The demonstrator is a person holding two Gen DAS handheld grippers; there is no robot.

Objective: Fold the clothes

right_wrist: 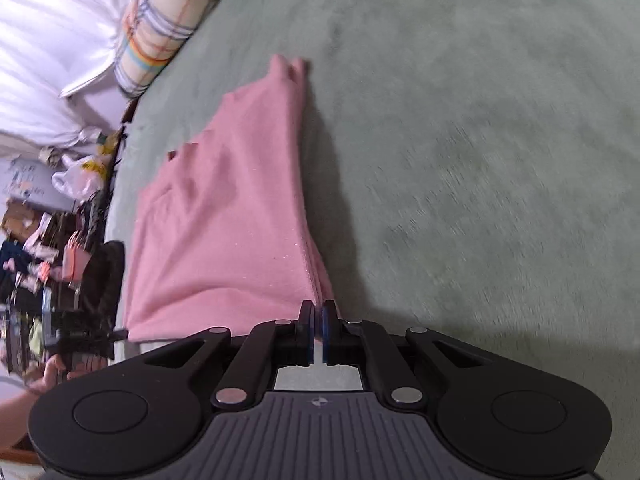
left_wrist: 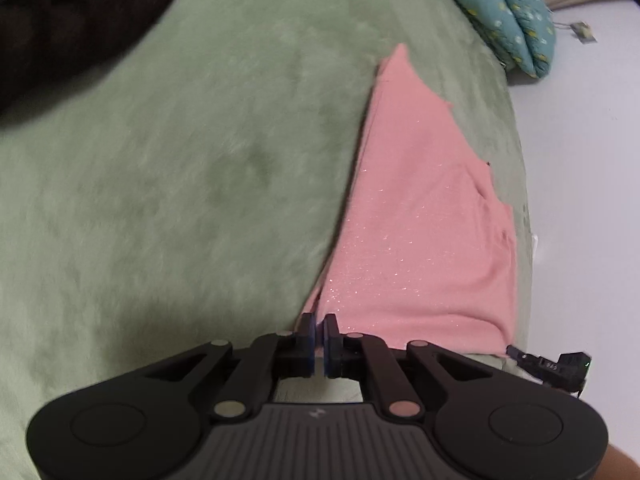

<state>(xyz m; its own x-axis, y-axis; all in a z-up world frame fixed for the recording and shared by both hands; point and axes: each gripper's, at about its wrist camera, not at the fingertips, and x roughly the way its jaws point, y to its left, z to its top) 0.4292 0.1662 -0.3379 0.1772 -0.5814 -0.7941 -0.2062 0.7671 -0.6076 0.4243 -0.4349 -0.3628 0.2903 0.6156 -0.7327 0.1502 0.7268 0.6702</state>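
A pink garment [left_wrist: 424,216] lies on a green blanket [left_wrist: 180,160] near the blanket's edge. The left gripper [left_wrist: 319,320] has its jaws pressed together on a near corner of the garment, pinching the fabric edge. The right gripper [right_wrist: 319,308] likewise pinches a layered edge of the pink garment [right_wrist: 224,208], jaws closed on the cloth, and the green blanket [right_wrist: 460,140] stretches off to the right. A teal quilt [left_wrist: 508,12] sits at the far right in the left wrist view; a striped pillow [right_wrist: 160,36] at the far left in the right wrist view
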